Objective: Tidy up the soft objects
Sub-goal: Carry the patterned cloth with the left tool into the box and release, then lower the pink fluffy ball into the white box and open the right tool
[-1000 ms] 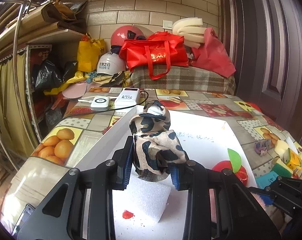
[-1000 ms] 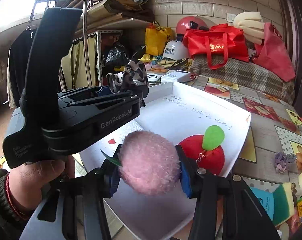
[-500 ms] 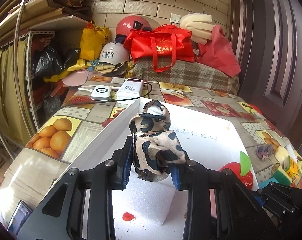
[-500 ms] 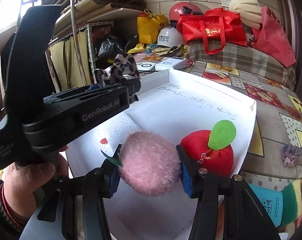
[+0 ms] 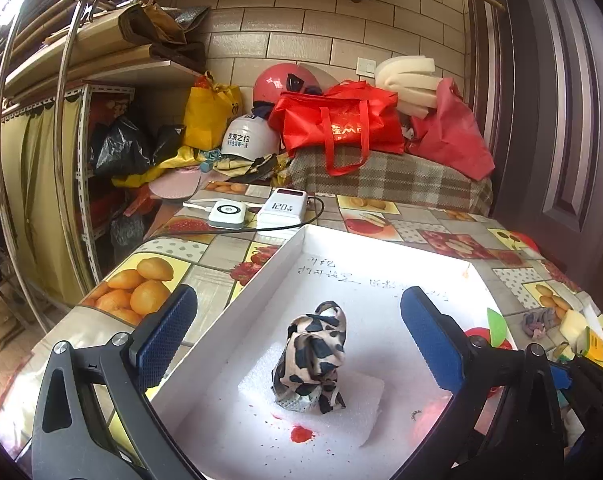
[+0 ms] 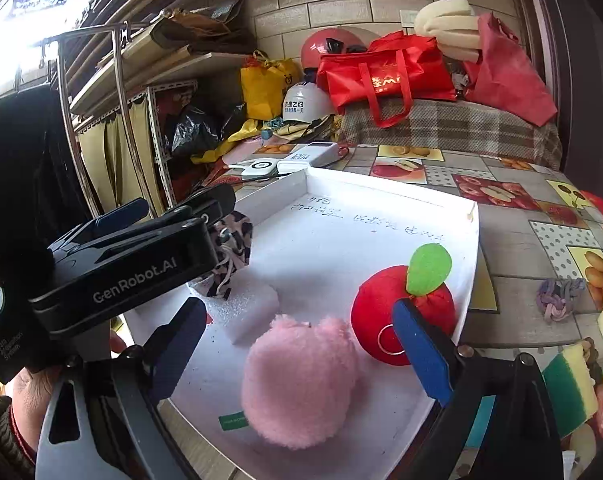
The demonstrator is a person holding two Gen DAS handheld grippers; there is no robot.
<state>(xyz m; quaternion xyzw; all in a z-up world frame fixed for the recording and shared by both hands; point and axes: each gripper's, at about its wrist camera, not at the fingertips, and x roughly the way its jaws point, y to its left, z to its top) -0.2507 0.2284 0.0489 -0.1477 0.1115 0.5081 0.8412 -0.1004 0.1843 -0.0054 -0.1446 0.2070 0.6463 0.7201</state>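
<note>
A cow-print fabric bundle (image 5: 313, 360) stands on a white foam block (image 5: 341, 404) inside the white tray (image 5: 261, 276). My left gripper (image 5: 297, 332) is opening, its blue pads spread wide on either side of the bundle without touching it. A pink fluffy ball (image 6: 301, 380) lies on the tray floor (image 6: 341, 216) beside a red plush apple (image 6: 405, 312) with a green leaf. My right gripper (image 6: 301, 344) is opening too; the ball sits free between its pads. The left gripper body (image 6: 121, 264) crosses the left of the right wrist view, partly hiding the bundle (image 6: 229, 252).
The tray rests on a fruit-patterned tablecloth (image 5: 141, 288). Two white power banks (image 5: 257, 212) with a cable lie beyond it. Sponges (image 6: 573, 384) and a purple knotted cloth (image 6: 557, 296) sit right of the tray. Bags and helmets (image 5: 325, 124) pile at the wall.
Both grippers went from shut to wide open. The cow-print bundle dropped onto the foam block, and the pink ball settled on the tray floor.
</note>
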